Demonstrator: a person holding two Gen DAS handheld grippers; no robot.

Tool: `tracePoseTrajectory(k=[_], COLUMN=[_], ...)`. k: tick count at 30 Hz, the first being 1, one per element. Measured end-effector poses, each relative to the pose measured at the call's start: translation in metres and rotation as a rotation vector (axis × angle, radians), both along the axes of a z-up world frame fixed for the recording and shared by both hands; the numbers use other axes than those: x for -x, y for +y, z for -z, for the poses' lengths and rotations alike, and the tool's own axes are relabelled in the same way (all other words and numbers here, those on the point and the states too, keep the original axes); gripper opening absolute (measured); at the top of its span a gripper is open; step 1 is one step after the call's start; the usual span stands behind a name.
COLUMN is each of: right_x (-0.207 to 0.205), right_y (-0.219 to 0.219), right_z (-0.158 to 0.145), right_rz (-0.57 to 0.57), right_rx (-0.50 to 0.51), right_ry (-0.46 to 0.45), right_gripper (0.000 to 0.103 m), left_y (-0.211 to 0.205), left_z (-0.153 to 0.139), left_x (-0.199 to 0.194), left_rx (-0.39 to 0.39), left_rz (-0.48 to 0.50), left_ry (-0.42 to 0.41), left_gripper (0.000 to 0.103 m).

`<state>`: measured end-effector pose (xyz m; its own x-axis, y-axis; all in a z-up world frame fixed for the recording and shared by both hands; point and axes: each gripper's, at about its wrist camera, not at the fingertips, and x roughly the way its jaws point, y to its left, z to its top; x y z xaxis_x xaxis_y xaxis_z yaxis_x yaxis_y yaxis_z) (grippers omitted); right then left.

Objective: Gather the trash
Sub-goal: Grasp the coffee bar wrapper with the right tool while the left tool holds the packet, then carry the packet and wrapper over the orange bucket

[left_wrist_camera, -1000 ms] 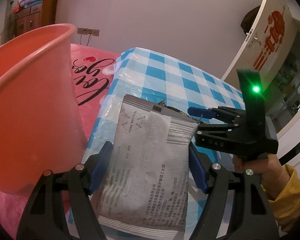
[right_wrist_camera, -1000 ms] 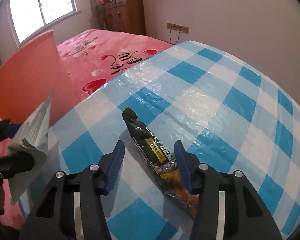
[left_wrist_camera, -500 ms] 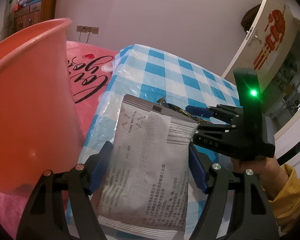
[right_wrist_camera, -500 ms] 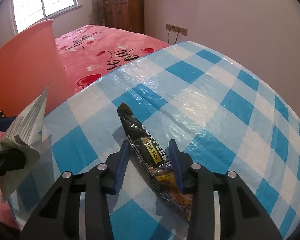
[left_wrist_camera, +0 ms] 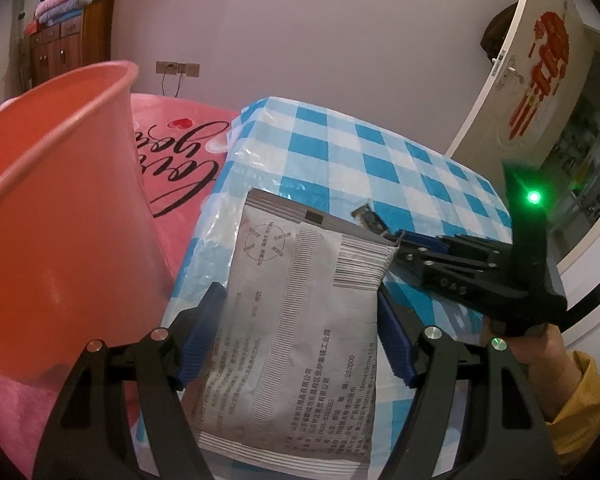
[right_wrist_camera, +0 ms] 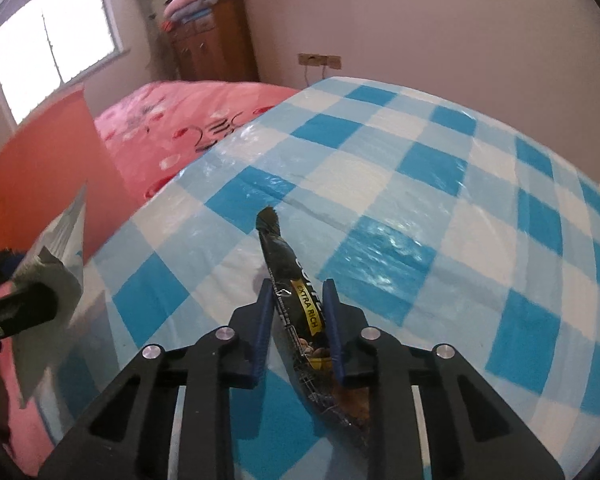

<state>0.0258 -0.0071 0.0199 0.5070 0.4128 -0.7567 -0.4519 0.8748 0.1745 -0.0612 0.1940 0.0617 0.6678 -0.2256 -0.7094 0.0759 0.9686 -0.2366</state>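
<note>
My left gripper (left_wrist_camera: 300, 316) is shut on a grey printed packet (left_wrist_camera: 296, 340) and holds it upright beside the big orange-pink bucket (left_wrist_camera: 56, 240). My right gripper (right_wrist_camera: 298, 304) is shut on a black coffee sachet (right_wrist_camera: 296, 292) that lies on the blue-and-white checked table (right_wrist_camera: 400, 200). In the left wrist view the right gripper (left_wrist_camera: 404, 240) reaches in from the right with the sachet's tip (left_wrist_camera: 366, 216) poking out. In the right wrist view the grey packet (right_wrist_camera: 60, 264) and the bucket (right_wrist_camera: 48, 176) sit at the left edge.
A pink bedspread (right_wrist_camera: 188, 128) lies behind and left of the table. A wooden cabinet (right_wrist_camera: 208, 44) with folded blankets stands by the far wall. A white door (left_wrist_camera: 532, 80) is at the right.
My right gripper's jaws have closed from wide apart onto the coffee sachet. My left gripper still holds the grey packet, shifted slightly relative to the bucket.
</note>
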Motion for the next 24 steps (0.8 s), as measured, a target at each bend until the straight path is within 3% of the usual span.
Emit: tracePoseTrajectory(k=[8,24], right_x=[0.016,0.053], right_y=[-0.027,-0.048], right_z=[-0.015,-0.063], right_rz=[0.063,0.105], right_rx=[-0.103,-0.237], right_ry=[0.017,-0.035], right_gripper=[0.013,0.011], left_y=[-0.005,-0.002], left_z=[-0.014,-0.047], left_x=[0.013,0.041], left_rx=[-0.016,-0.017], left_rz=[0.009,0.013], left_ry=[-0.037,-0.116], left_gripper=[0.073,0.073])
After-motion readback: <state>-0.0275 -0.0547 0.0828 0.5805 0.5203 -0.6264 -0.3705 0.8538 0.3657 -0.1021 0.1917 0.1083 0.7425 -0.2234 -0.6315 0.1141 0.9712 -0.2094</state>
